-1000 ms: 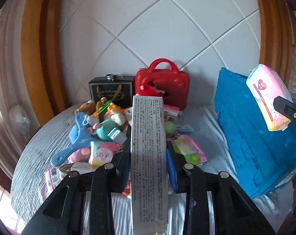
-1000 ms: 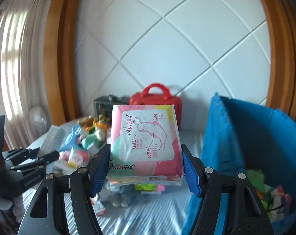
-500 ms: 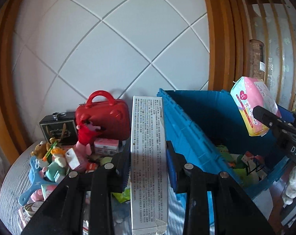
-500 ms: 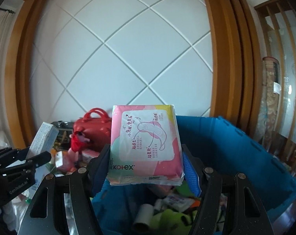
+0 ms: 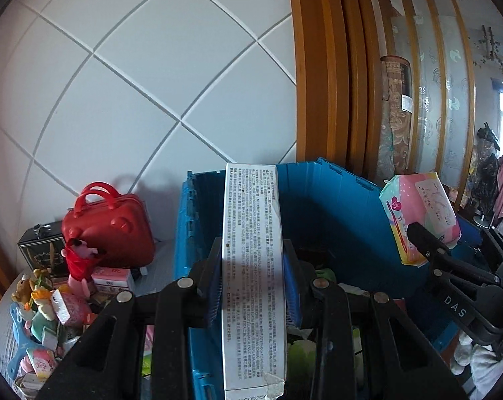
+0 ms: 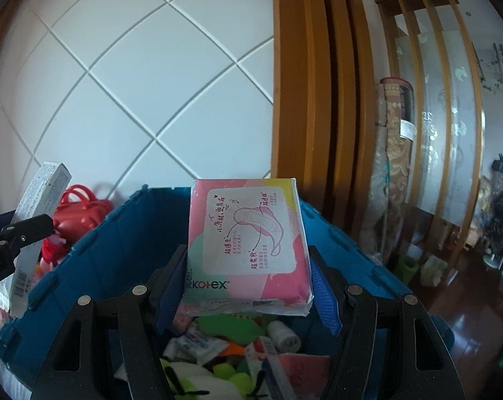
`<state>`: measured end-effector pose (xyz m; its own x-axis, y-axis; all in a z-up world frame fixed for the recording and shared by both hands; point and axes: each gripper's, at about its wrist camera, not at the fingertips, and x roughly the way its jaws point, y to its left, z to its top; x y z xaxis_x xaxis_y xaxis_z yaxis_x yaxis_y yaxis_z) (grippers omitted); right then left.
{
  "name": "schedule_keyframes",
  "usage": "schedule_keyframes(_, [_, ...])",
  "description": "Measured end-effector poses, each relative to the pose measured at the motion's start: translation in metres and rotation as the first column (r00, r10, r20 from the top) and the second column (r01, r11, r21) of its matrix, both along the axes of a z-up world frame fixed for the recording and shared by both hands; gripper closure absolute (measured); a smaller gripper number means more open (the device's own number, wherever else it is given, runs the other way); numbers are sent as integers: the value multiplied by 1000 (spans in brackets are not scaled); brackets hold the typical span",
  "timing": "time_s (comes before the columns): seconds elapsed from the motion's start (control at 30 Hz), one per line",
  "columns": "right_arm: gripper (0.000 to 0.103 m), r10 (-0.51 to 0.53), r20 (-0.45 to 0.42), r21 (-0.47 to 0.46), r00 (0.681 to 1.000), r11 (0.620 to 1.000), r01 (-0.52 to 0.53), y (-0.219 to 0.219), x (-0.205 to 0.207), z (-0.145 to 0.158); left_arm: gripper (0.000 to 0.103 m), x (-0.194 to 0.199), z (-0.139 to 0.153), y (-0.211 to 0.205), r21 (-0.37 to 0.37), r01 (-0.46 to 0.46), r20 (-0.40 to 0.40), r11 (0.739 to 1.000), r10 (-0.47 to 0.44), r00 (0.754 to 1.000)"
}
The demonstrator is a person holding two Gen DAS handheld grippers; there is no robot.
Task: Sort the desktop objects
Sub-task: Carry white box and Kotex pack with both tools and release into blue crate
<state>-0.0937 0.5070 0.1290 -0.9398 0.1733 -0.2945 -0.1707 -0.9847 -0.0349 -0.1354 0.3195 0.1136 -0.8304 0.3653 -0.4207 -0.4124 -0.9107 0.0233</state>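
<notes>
Both loads hung over the blue bin [image 6: 125,246], likely for dropping: left gripper [image 5: 251,286] pinching the white box [image 5: 251,266], right gripper [image 6: 248,276] clamping the pink pack [image 6: 248,243]

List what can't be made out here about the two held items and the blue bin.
- Long white box in the left gripper, left wrist view: near end cut off by the bottom edge; print too small to read.
- Blue bin, right wrist view: its floor is hidden by the pink pad pack, the right gripper and the pile inside.
- Toy pile, left wrist view: too small and partly cut off.
</notes>
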Motion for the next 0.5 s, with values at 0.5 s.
schedule_keyframes(0.5, [35,-58,126,9,990,998,57,35,-25,-18,70,-27,-24,47,-106,-12,123,994,25,992])
